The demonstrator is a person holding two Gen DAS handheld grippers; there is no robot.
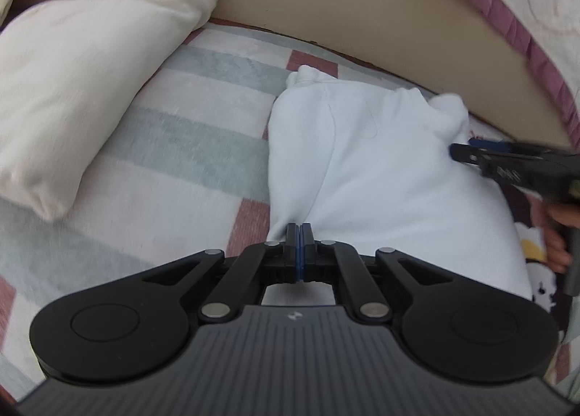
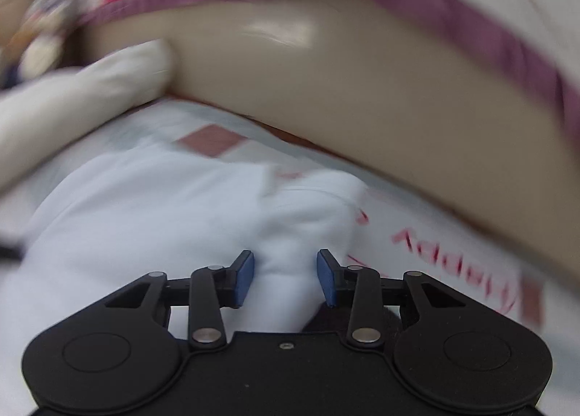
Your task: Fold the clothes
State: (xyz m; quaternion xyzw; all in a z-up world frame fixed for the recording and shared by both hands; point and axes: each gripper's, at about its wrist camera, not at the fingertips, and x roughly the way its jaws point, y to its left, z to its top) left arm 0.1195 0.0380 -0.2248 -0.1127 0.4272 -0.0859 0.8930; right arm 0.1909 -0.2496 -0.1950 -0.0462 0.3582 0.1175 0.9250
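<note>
Pale blue-white jersey, soft and slightly fuzzy, makes up the garment (image 1: 380, 169) lying on a checked blanket (image 1: 188, 147) of grey-green, white and dusty-red squares. The cloth is bunched into a rounded, pillowy mound, with a long crease running down from its far knotted corner to the near edge.

At that near edge the left gripper (image 1: 299, 234) has its black fingers pressed together, blue pads meeting, with a pinch of the garment's fabric clamped between them. The right gripper (image 2: 285, 276) sits at the garment's far right side; its blue-padded fingers (image 2: 243, 278) stand apart, with a puffy white fold rising between them, not squeezed. The right wrist view is smeared by blur.

A cream pillow (image 1: 83, 75), coarse-woven and plump, lies to the left of the garment, apart from it. Behind both runs a smooth beige headboard (image 1: 362, 20), and over it hangs a quilt (image 1: 536, 13) edged with a ruffled purple border. Red lettering (image 2: 453, 267) is printed on the bedding beside the right gripper.
</note>
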